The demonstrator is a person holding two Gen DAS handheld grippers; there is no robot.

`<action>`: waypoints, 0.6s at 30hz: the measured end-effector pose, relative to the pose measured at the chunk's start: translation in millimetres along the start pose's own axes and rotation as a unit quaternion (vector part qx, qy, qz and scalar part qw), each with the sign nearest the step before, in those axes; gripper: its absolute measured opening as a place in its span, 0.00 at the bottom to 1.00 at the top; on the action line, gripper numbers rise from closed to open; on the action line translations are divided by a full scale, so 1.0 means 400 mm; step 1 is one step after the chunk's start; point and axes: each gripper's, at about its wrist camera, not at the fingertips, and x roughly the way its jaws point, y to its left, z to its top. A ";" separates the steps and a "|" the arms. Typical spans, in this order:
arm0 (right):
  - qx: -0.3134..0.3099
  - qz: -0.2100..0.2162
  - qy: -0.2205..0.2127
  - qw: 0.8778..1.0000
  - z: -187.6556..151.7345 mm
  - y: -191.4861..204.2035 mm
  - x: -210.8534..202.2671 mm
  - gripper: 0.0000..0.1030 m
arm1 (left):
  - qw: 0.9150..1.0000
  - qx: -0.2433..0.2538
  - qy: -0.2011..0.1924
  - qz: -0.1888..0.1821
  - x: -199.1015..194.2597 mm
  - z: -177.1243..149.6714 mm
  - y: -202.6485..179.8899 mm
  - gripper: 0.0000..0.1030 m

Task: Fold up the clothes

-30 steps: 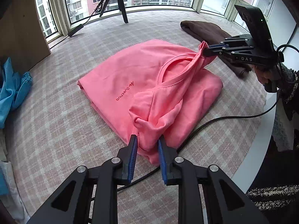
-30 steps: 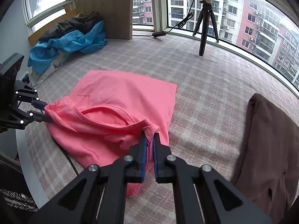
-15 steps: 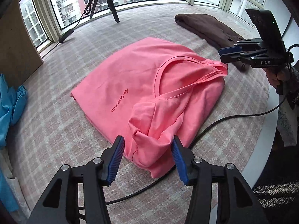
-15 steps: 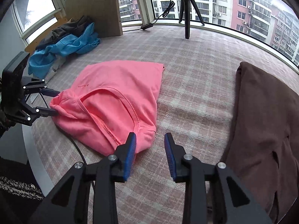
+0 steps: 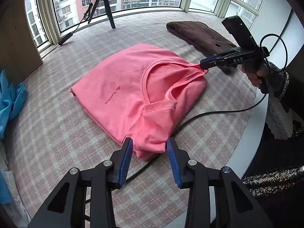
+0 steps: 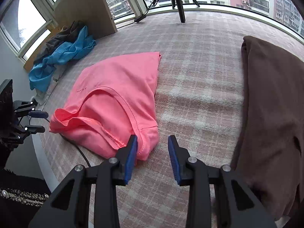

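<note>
A pink T-shirt (image 5: 129, 87) lies folded on the checked tablecloth, neckline up. My left gripper (image 5: 149, 150) hangs low over its near corner. Its jaws are closing, the corner sits between them, and the pads do not press on it. In the right wrist view, the same shirt (image 6: 115, 95) lies ahead and to the left. My right gripper (image 6: 152, 148) stands open with the shirt's shoulder corner against its left finger. In the left wrist view, the right gripper (image 5: 203, 63) has its tips at the far shoulder. The left gripper (image 6: 44, 121) shows open beside the shirt's other end.
A brown garment (image 6: 271, 104) lies to the right of the shirt. Blue and dark clothes (image 6: 62, 55) are heaped by the window at the left. A black cable (image 5: 218, 112) runs under the shirt. A tripod (image 5: 102, 3) stands at the back. The table's white edge (image 5: 252, 136) curves close by.
Both grippers were shut on the shirt's shoulders, holding them up. They have let go, and the shirt has dropped flat. The right gripper sank toward the far shoulder.
</note>
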 end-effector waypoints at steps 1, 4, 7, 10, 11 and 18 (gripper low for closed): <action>0.012 0.010 0.005 1.000 0.001 -0.009 0.007 0.33 | 1.000 0.006 -0.002 -0.004 0.012 0.012 -0.007 0.41; 0.032 0.021 0.019 0.999 0.003 -0.024 0.020 0.36 | 0.999 0.030 -0.011 -0.008 0.037 0.041 -0.030 0.41; 0.057 0.050 0.013 0.997 -0.001 -0.038 0.000 0.39 | 0.999 0.042 -0.011 -0.013 0.050 0.053 -0.036 0.24; 0.081 0.086 0.007 0.993 -0.003 -0.052 -0.004 0.51 | 0.999 0.043 -0.008 -0.015 0.049 0.049 -0.025 0.07; 0.081 0.092 0.013 0.992 0.000 -0.048 0.006 0.51 | 0.999 0.044 -0.006 -0.015 0.046 0.046 -0.020 0.05; 0.054 0.089 0.008 0.995 0.022 0.030 0.010 0.08 | 0.998 0.062 -0.028 0.003 -0.032 0.050 0.005 0.04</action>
